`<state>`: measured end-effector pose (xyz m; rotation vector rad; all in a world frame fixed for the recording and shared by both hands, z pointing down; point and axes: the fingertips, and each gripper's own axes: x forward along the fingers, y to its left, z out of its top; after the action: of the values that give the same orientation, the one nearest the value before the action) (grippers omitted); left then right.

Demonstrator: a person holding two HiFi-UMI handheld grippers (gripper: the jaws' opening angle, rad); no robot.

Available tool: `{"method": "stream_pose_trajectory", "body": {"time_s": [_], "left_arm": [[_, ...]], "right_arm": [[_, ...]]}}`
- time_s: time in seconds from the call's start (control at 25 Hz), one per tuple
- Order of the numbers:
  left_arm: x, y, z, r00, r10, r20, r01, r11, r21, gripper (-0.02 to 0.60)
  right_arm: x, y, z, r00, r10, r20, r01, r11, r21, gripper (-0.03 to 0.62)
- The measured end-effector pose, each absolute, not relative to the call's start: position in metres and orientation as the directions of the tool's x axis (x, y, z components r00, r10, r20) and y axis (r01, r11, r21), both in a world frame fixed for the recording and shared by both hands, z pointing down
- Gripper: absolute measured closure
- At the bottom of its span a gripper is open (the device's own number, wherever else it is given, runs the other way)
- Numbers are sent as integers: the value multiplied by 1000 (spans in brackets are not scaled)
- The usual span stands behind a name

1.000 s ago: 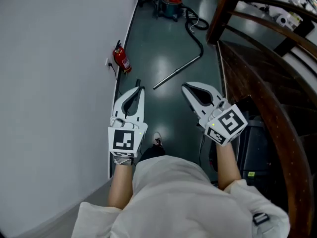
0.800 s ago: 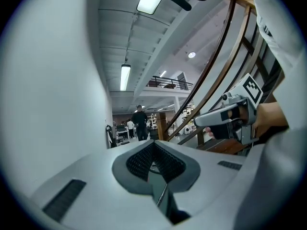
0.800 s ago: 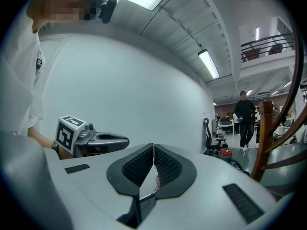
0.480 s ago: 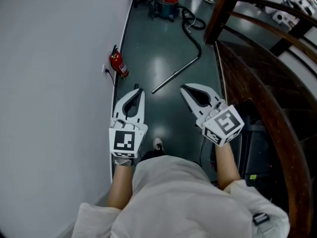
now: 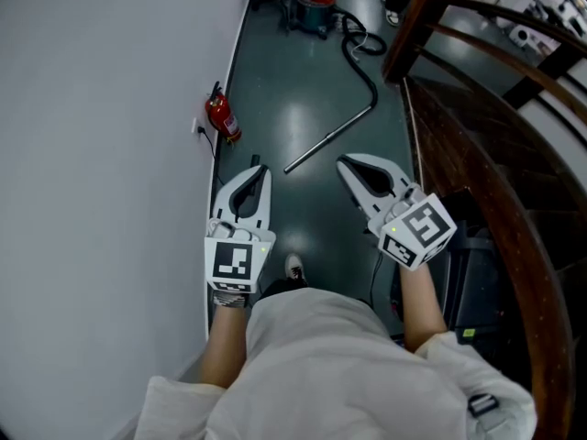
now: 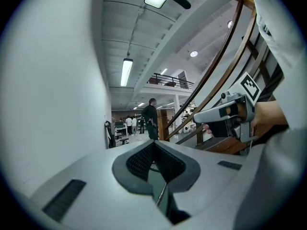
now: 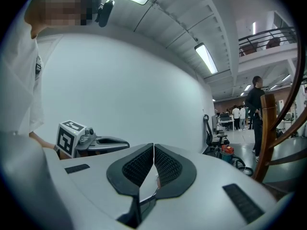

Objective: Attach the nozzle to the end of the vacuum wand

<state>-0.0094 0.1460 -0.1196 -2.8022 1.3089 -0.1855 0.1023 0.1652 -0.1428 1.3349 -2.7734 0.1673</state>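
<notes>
A long silver vacuum wand (image 5: 327, 139) lies on the dark floor ahead, joined to a black hose (image 5: 364, 62) that runs back to a red and blue vacuum cleaner (image 5: 315, 5). No nozzle shows in any view. My left gripper (image 5: 261, 167) is held level over the floor, shut and empty, well short of the wand. My right gripper (image 5: 342, 161) is beside it to the right, also shut with nothing between its fingers. The vacuum cleaner (image 7: 227, 152) also shows far off in the right gripper view.
A white wall (image 5: 101, 136) runs along the left with a red fire extinguisher (image 5: 222, 115) at its foot. A dark wooden stair railing (image 5: 477, 117) curves along the right. A black box (image 5: 463, 278) stands under my right arm. People stand far back (image 6: 151, 119).
Both grippers have crept forward along the corridor together and stayed shut. The wand, hose and extinguisher sit about where they were in the picture.
</notes>
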Motion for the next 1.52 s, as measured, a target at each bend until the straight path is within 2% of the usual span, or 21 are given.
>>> {"method": "stream_pose_trajectory", "body": {"time_s": [0.36,0.92,1.52], "left_arm": [[-34,110,-95,613,-781,120,-776,-624,-95,581],[-57,32,-65,585,-791,180,-791,-605,-87,581],[-44,-85,-18,492,-828,269,-837,-535,-114,581]], "right_arm": [[88,123,-124,-605,-780,162,-795,603,-65,566],[79,36,-114,-601,-779,178,-795,606,-30,566],[80,-90,-61,-709,-659,250,-689,724,-46,566]]}}
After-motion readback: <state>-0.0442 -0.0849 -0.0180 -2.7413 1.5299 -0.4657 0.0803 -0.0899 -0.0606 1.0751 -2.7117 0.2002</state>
